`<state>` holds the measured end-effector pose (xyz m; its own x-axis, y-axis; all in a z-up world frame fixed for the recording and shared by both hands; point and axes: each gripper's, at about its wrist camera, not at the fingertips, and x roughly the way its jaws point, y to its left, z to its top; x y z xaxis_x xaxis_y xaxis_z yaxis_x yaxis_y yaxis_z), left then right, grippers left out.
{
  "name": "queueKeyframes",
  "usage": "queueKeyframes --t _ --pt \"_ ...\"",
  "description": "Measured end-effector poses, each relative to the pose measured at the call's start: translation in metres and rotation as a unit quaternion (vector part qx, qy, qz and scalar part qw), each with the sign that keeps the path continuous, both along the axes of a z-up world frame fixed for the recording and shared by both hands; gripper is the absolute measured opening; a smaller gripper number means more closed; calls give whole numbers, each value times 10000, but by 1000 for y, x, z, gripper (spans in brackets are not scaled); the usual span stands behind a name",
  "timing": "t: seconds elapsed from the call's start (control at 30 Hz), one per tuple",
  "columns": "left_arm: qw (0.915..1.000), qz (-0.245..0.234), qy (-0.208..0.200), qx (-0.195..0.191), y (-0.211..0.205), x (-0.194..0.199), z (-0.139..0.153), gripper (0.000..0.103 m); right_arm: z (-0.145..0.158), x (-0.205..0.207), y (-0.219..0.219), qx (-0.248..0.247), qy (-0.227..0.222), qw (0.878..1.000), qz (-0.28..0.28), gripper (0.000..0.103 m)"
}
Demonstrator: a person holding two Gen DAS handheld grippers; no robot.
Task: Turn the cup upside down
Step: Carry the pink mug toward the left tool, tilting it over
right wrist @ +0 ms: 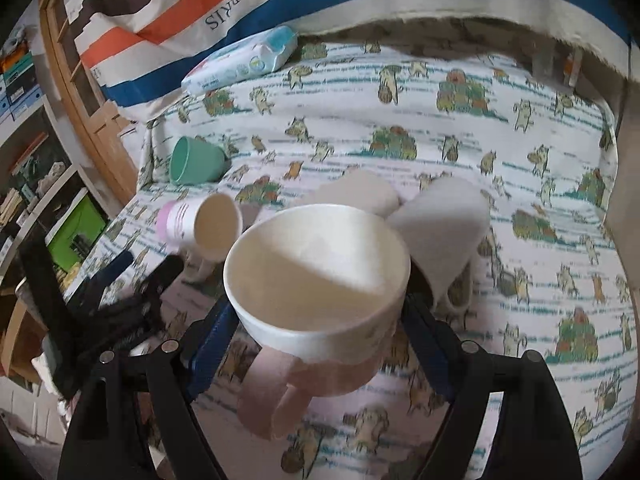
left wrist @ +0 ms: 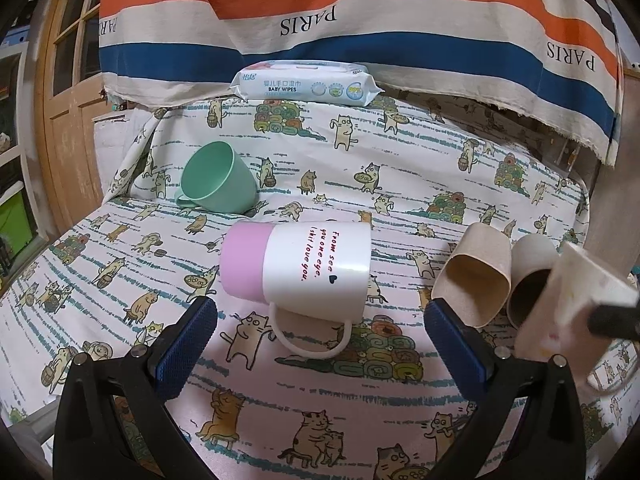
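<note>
The jaws of the right gripper (right wrist: 320,320) were closed on a white cup (right wrist: 316,276), clamping its lower wall from both sides while its open mouth faced the right wrist camera and its pale pink handle (right wrist: 268,392) hung down just in front of the lens. Beyond those jaws lay two beige cups (right wrist: 440,220) on their sides on the cat-print cloth (right wrist: 540,184).

The left gripper (left wrist: 320,320) had its jaws spread wide, with nothing between the blue pads (left wrist: 192,344). Just ahead of them, centred between the tips, a pink and white mug (left wrist: 296,264) with red lettering lay on its side, its handle (left wrist: 308,340) pointing back toward the jaws. Farther ahead and to the left sat a green cup (left wrist: 218,178), also on its side. A pack of baby wipes (left wrist: 306,84) rested well beyond, at the foot of a striped cloth (left wrist: 360,4). To the right of the left jaws lay the beige cups, beside the held cup, which looked blurred.
</note>
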<state>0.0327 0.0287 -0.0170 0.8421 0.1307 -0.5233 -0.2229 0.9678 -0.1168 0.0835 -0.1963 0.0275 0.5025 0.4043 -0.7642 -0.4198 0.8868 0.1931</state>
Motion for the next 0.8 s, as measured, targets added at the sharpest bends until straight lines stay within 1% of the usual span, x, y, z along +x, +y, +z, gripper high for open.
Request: queueKeyframes --t 0.17,0.33,0.47,0.67,0.8 --pt "10000 10 7 1 1 0 -1 103 -3 -19 -11 95 407 9989 192 84" --pt "10000 16 10 2 1 0 -1 103 -7 -32 -7 -177 428 9983 364 83" --pt "10000 4 -5 0 1 1 -1 103 -5 -25 -6 -66 446 9985 306 84" --pt "10000 2 -8 -1 1 1 -1 103 -5 -4 3 -71 218 9995 230 83" --pt "10000 0 -10 -2 0 1 -1 103 -9 14 6 10 259 9994 232 83"
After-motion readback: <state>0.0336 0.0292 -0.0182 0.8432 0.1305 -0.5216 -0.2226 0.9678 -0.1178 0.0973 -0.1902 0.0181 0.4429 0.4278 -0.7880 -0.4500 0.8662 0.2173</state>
